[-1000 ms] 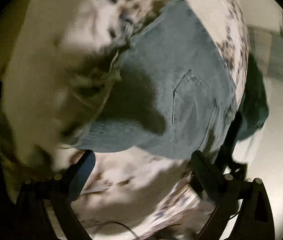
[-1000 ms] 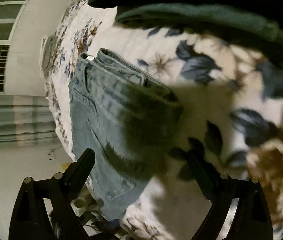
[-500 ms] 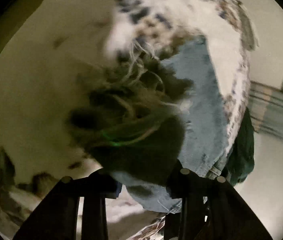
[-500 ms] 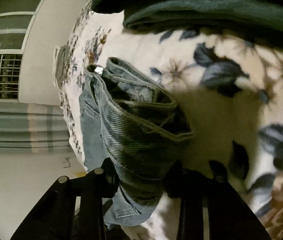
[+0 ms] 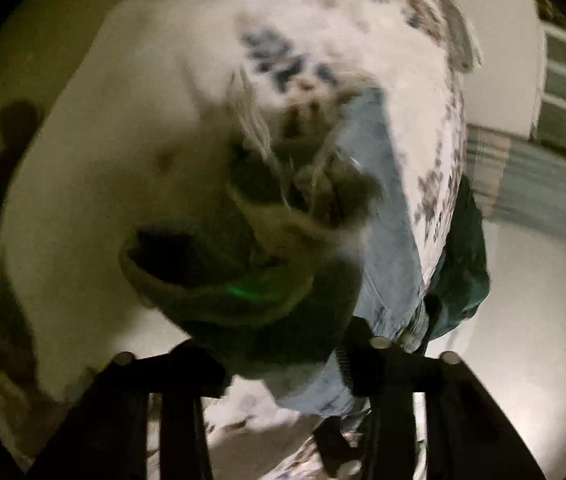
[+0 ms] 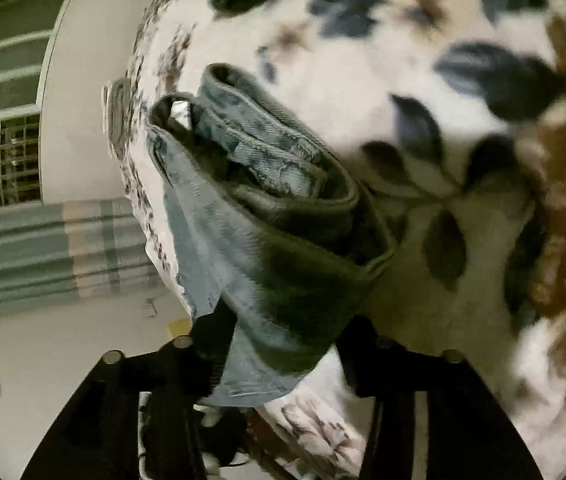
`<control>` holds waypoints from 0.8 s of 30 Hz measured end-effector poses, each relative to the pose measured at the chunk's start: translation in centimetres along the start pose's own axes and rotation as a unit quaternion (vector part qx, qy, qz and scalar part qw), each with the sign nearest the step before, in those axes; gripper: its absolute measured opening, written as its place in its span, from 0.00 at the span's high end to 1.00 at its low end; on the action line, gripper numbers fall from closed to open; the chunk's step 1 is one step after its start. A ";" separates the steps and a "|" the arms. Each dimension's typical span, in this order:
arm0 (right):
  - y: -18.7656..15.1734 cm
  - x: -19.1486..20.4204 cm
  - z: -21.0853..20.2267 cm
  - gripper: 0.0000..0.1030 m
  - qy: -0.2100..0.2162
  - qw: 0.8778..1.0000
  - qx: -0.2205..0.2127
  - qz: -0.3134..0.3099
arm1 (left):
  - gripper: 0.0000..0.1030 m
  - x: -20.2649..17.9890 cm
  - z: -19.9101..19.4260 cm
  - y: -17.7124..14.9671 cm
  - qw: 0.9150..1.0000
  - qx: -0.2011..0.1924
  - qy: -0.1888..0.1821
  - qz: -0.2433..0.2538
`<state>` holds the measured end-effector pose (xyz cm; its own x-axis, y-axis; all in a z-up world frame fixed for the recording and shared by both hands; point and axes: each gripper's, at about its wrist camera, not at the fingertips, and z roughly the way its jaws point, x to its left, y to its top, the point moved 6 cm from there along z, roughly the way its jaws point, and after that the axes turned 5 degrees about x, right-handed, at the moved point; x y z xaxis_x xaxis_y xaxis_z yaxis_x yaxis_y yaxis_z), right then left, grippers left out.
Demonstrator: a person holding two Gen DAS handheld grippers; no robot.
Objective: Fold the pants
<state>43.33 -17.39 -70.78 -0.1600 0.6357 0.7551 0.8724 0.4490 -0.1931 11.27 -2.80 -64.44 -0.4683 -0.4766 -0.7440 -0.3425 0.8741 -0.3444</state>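
The jeans [image 6: 267,216] lay on the floral blanket [image 6: 463,240], near the edge of it that drops toward the pale floor. The right gripper [image 6: 283,344] had its fingers closed on the waistband end, a thick bunch of denim rising between them, with a lighter flap hanging off the near side. The left gripper [image 5: 283,356] was closed on the frayed hem end of the jeans [image 5: 383,240] (the view was blurred, so how many layers it held could not be told). A dark green garment [image 5: 463,264] hung over the blanket [image 5: 123,160] edge just beyond the jeans.

The risk, as I judged it, lay in uneven grips. If the right gripper held only the upper layers, the loose flap could sag and the fold would land crooked. The frayed threads gave the left gripper little to bite on, so that end might slip free. Carried too far toward the blanket's edge, the jeans could slide to the floor.
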 end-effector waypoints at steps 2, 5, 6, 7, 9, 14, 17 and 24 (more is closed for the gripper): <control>0.4 -0.3 -0.1 0.39 0.021 1.000 -0.018 0.003 | 0.48 0.3 0.2 0.3 1.000 -0.004 -0.012 -0.005; 0.8 -0.1 0.3 0.30 0.041 0.999 -0.026 -0.001 | 0.45 -0.5 0.9 0.7 1.000 -0.014 -0.009 0.019; 1.0 0.0 0.8 0.30 0.039 0.999 -0.027 -0.003 | 0.45 -0.9 1.1 0.8 0.999 -0.018 -0.003 0.027; 1.1 0.1 1.1 0.30 0.039 0.999 -0.030 -0.004 | 0.45 -1.2 1.2 0.8 0.999 -0.021 0.004 0.035; 1.1 0.4 1.3 0.30 0.045 0.998 -0.039 -0.001 | 0.46 -2.0 1.6 1.2 0.999 -0.028 0.008 0.044; 1.6 0.6 1.3 0.55 0.028 0.997 -0.070 0.017 | 0.74 -3.9 1.8 2.3 0.996 -0.041 0.020 0.075; 1.3 1.1 0.9 0.64 0.002 0.997 -0.080 0.020 | 0.78 -6.3 1.1 2.1 0.992 -0.045 0.028 0.118; -0.2 6.2 -3.5 0.69 0.004 0.994 -0.105 0.019 | 0.79 -13.7 -1.8 0.6 0.983 -0.016 0.026 0.183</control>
<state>43.73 -15.77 -63.91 -0.1212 0.6442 0.7552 0.9550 0.2831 -0.0883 16.00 4.04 -53.43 -0.6062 -0.1367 -0.7834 -0.1692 0.9847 -0.0409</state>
